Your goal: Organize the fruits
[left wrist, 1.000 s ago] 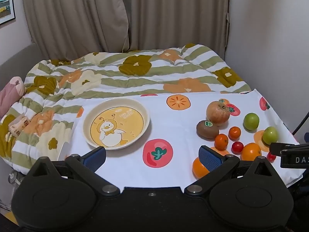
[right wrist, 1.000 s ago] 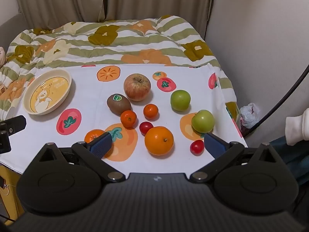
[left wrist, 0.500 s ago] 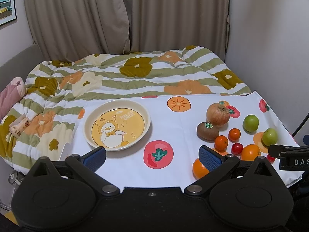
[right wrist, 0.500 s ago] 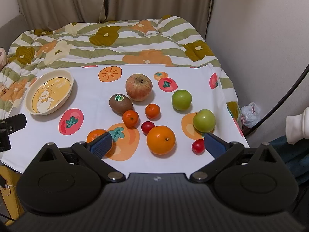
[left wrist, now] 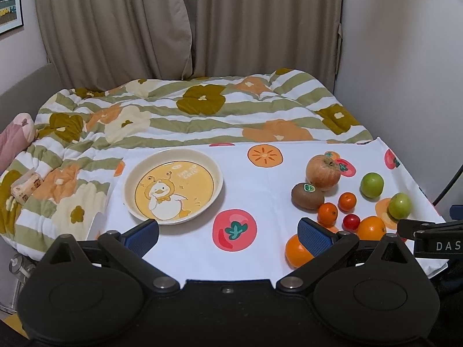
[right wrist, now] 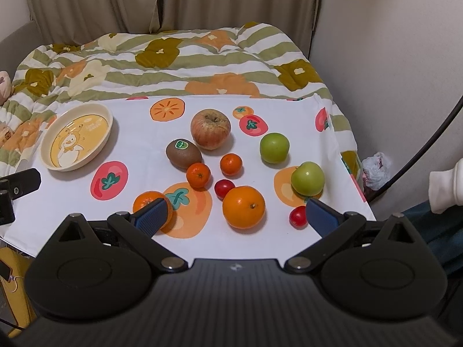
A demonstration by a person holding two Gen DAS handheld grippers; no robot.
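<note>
Barely shifted since a second ago, both claws, left gripper (left wrist: pixel 228 232) and right gripper (right wrist: pixel 236 214), spread and empty; round fruits (right wrist: pixel 243 207) unsorted near cloth's right edge, cream duck-printed plate (right wrist: pixel 104 114) bare.

- A home bedroom is shown.
- A bed (left wrist: pixel 202 121) is covered by a striped, flowered quilt (right wrist: pixel 173 66).
- Beige curtains (left wrist: pixel 188 23) are hung behind the bed.
- A framed picture (left wrist: pixel 10 0) is fixed to the wall at left.
- A fruit-printed cloth (right wrist: pixel 139 150) is spread over the bed, with a duck plate (right wrist: pixel 104 115) and fruit laid on it.
</note>
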